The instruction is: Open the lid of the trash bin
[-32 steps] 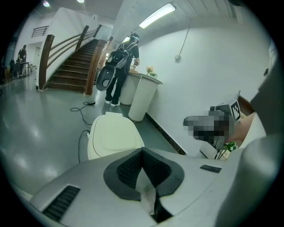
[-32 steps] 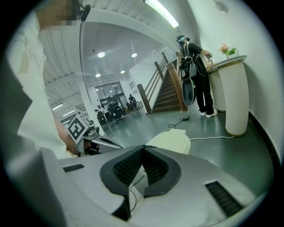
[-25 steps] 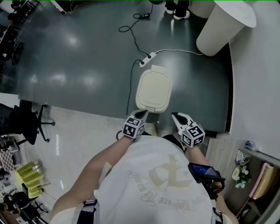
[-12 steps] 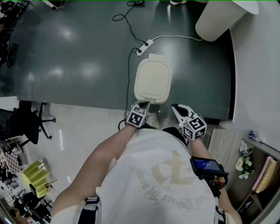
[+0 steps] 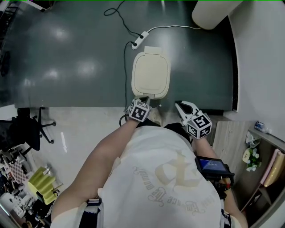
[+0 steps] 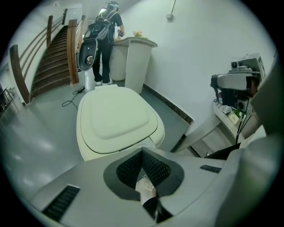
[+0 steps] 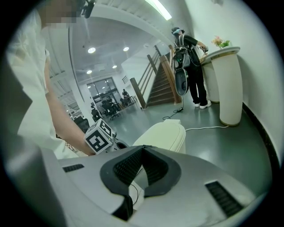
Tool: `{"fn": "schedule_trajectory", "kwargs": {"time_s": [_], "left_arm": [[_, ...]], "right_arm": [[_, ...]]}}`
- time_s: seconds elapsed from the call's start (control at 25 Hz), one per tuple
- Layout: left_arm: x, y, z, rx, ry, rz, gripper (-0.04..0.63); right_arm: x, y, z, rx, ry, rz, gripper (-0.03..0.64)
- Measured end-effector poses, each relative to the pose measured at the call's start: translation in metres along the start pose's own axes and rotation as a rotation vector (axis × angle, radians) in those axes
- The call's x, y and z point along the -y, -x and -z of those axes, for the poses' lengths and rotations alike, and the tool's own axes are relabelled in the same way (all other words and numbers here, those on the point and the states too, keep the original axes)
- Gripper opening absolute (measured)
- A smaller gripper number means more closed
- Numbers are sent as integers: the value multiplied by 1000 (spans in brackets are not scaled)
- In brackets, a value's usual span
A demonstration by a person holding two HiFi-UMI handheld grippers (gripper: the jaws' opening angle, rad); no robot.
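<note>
A cream trash bin (image 5: 150,73) stands on the dark floor in front of me, its lid down flat. In the head view my left gripper (image 5: 142,100) reaches the bin's near edge, with its jaws together and nothing between them. The left gripper view shows the lid (image 6: 116,117) just beyond and below the left gripper (image 6: 142,150). My right gripper (image 5: 181,107) hangs to the right of the bin's near corner, apart from it, also shut and empty. From the right gripper (image 7: 142,147) the bin (image 7: 164,135) is seen from the side, with the left gripper's marker cube (image 7: 100,136) beside it.
A power strip with its cable (image 5: 139,39) lies just behind the bin. A white round pedestal (image 5: 209,13) stands at the far right by the wall. A person (image 6: 106,26) stands beside it, near a staircase (image 6: 53,57). An office chair (image 5: 31,129) is at left.
The view has closed in on the bin. My left gripper has moved forward to the bin's near edge, and the right has followed slightly. The lid stays down.
</note>
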State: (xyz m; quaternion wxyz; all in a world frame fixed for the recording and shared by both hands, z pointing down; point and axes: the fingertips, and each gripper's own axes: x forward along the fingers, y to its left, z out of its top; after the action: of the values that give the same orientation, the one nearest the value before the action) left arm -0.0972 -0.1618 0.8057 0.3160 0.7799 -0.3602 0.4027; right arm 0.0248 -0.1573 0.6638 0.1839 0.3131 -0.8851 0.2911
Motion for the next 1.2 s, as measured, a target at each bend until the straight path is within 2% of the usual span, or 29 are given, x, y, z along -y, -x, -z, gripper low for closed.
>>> {"fn": "schedule_trajectory", "kwargs": {"time_s": [0.72,1.04,1.2], "left_arm": [[-1,-4,9,9,-10,-16,15],[-3,-5,7,28,4,-21,14],[-4,-2,8,30,44,-11,15]], "right_arm": [[0,-6,4,-13,1,9,5],[-3,-7,6,-23,5,21,5],[-8,-5,6,-22,12,23,5]]}}
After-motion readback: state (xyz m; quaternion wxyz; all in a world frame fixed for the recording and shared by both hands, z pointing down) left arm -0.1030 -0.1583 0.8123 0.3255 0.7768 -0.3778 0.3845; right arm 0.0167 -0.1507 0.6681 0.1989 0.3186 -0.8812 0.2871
